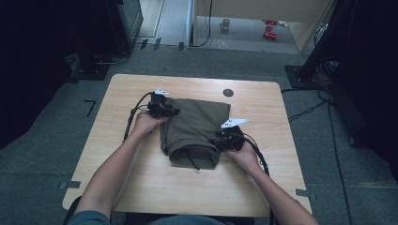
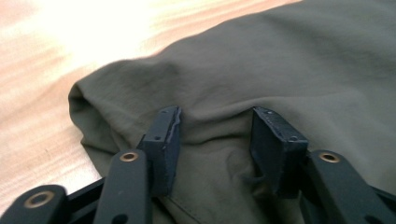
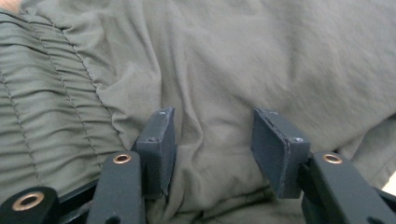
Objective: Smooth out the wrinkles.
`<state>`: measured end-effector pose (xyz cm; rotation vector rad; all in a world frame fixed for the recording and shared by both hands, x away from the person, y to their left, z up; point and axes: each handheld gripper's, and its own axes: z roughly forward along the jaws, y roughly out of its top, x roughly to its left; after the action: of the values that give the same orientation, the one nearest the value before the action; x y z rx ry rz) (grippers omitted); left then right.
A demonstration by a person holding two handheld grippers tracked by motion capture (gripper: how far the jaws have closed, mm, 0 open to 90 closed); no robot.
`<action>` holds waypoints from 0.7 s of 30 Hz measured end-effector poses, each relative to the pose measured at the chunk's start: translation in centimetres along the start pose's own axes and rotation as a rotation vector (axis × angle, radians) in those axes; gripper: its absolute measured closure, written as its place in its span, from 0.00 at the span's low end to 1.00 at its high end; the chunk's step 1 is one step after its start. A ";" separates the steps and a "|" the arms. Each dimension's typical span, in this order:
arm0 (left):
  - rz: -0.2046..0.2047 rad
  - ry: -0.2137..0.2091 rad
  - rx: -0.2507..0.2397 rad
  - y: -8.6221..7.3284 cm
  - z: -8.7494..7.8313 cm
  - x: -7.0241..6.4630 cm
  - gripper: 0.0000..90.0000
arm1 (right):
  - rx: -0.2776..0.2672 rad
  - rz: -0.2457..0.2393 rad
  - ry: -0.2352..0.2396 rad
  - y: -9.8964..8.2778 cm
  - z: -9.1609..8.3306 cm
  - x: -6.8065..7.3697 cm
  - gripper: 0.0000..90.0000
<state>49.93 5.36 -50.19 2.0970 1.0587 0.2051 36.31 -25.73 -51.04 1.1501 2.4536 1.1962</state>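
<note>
Olive garment folded at the middle of your worktop point(image 1: 141, 187)

The folded olive garment point(image 1: 197, 124) has a gathered waistband and dark drawstring at its near end. Your left tongs point(image 1: 170, 111) and right tongs point(image 1: 220, 139) stand parted against its side edges, cloth between the jaws unpinched; inner folds stay hidden.

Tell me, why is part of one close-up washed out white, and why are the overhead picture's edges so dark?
In the left gripper view, glare bleaches the table beside the olive garment, and the wood looks soft and unfocused. In the high view, the light falls on the table while the room's sides sink into shadow. In the right gripper view, the cloth is evenly lit, its gathered waistband sharp.
</note>
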 end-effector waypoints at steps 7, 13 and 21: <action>0.029 0.021 0.004 -0.7 -0.4 0.5 0.66 | 0.001 -0.018 -0.015 -1.2 -0.5 0.0 0.53; 0.013 0.012 -0.018 -0.3 -1.4 0.2 0.58 | 0.004 0.015 0.000 -1.0 -0.7 -0.2 0.53; 0.000 -0.014 -0.066 -0.4 -3.1 -0.4 0.53 | -0.065 0.013 -0.017 -0.2 -1.6 -0.6 0.51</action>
<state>47.99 6.94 -48.21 2.0368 1.0298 0.2223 35.89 -27.24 -50.22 1.1553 2.3804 1.2543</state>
